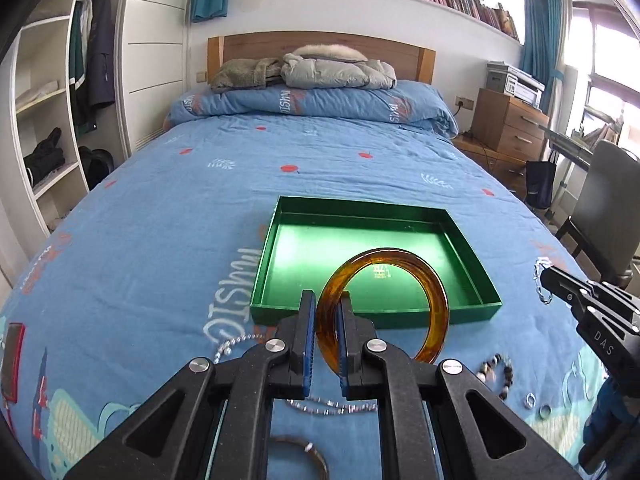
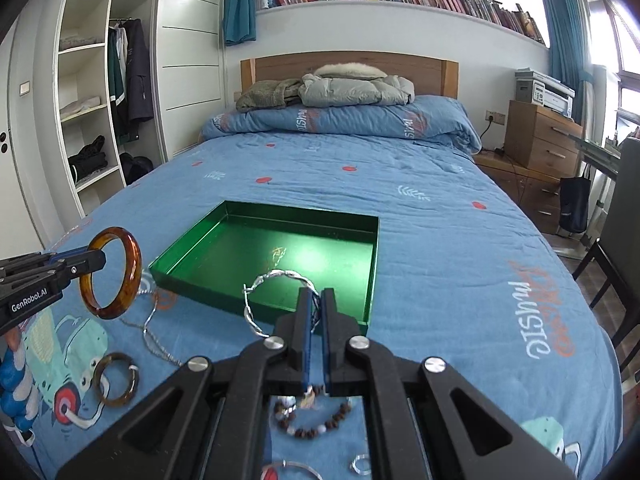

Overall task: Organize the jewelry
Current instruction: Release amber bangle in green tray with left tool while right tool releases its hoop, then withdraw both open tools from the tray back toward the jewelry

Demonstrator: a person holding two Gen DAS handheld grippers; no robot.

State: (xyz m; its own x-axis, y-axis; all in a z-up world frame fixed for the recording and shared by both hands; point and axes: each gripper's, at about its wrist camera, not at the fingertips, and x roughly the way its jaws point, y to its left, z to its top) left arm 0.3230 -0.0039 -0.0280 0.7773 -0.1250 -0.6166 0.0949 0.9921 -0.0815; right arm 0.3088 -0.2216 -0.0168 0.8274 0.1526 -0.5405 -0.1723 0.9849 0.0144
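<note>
A shallow green tray lies on the blue bedspread, also in the right wrist view. My left gripper is shut on an amber bangle and holds it upright just before the tray's near wall; the bangle shows at the left of the right wrist view. My right gripper is shut on a twisted silver bracelet, lifted over the tray's near edge; the right gripper shows at the right of the left wrist view.
On the bedspread near me lie a silver chain, a beaded bracelet, a darker bangle, small rings and a thin bangle. A chair stands right of the bed.
</note>
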